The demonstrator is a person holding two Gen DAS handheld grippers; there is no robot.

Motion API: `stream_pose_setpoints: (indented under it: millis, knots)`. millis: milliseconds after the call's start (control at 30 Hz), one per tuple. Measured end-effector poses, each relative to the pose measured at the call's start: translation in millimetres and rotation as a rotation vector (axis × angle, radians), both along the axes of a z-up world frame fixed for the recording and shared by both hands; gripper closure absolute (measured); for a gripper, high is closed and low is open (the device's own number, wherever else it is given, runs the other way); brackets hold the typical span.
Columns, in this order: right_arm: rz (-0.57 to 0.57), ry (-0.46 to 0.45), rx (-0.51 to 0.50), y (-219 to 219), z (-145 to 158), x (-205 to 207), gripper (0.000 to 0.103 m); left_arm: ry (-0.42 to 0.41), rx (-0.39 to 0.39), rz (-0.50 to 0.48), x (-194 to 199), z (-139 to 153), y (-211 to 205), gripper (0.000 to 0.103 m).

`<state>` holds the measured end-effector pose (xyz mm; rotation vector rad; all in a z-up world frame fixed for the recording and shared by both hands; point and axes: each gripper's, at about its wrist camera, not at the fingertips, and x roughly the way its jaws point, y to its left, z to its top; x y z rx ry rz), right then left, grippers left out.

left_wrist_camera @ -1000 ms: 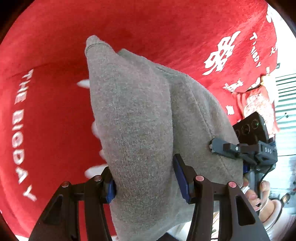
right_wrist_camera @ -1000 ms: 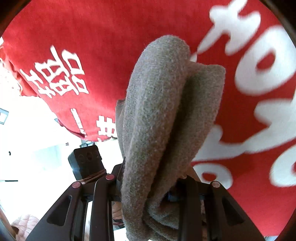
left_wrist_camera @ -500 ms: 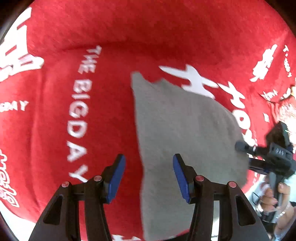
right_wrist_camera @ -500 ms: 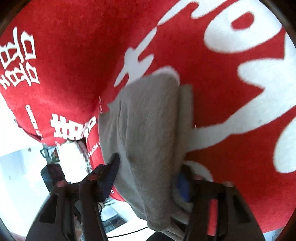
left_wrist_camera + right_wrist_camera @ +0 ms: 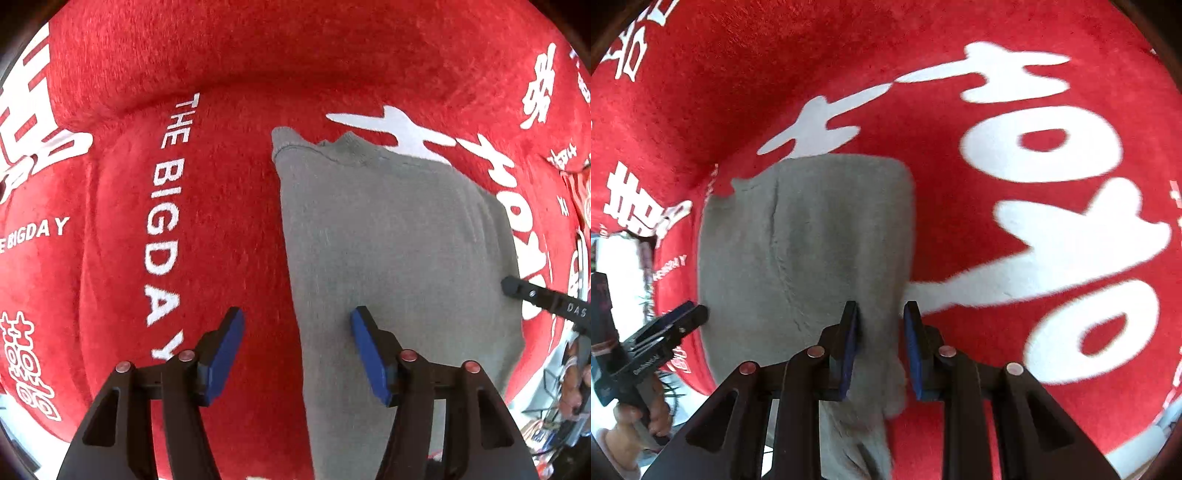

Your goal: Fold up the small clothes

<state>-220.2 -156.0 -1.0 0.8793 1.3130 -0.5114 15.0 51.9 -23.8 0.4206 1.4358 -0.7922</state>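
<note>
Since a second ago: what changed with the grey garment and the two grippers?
The grey garment went from hanging bunched in both grippers to lying flat on the red blanket. The left gripper let go; its jaws have just been opening, one edge of the cloth between them, unpinched. The right gripper has been closing and still pinches its edge. The blanket is unchanged.

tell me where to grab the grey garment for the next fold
Probably the near corners of the grey garment, coming straight down from above: it lies flat on the red cloth, so only edges give the fingers something to pinch. The right gripper already straddles its near right edge; the left gripper stands open over the left edge.
</note>
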Motion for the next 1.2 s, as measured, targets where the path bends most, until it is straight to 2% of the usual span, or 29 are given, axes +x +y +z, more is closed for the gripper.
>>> stream_pose_setpoints:
  millis: [67,167,233,400,500,600,700,900,1200]
  knots:
    - [-0.008,0.008,0.007,1.0,2.7,-5.2,0.077,0.003,0.006,-0.009,-3.1,3.1,4.9,0.041]
    - [-0.034,0.028,0.013,6.9,14.9,-11.0,0.093,0.009,0.025,-0.019,-10.7,6.2,12.6,0.041]
    - [-0.040,0.029,0.011,15.2,23.9,-11.5,0.093,0.010,0.047,-0.023,-17.0,4.6,16.8,0.041]
    - [-0.050,-0.052,0.050,50.7,47.9,2.5,0.093,0.005,0.076,-0.015,-27.8,5.0,21.2,0.041]
    - [-0.022,-0.040,0.068,68.7,38.7,15.4,0.093,0.013,0.089,-0.001,-27.2,5.9,21.5,0.041]
    - [-0.009,0.017,0.077,77.1,14.3,23.8,0.094,0.014,0.100,0.000,-27.4,6.8,21.1,0.041]
    - [-0.010,0.065,0.083,77.2,-4.0,24.0,0.100,0.014,0.108,0.000,-28.8,7.6,21.7,0.041]
    - [0.025,0.099,0.077,79.1,-1.1,28.6,0.100,0.034,0.129,0.008,-32.0,9.9,25.4,0.041]
    - [-0.008,0.121,0.117,78.9,9.3,22.9,0.099,0.042,0.147,-0.007,-39.4,24.6,32.2,0.041]
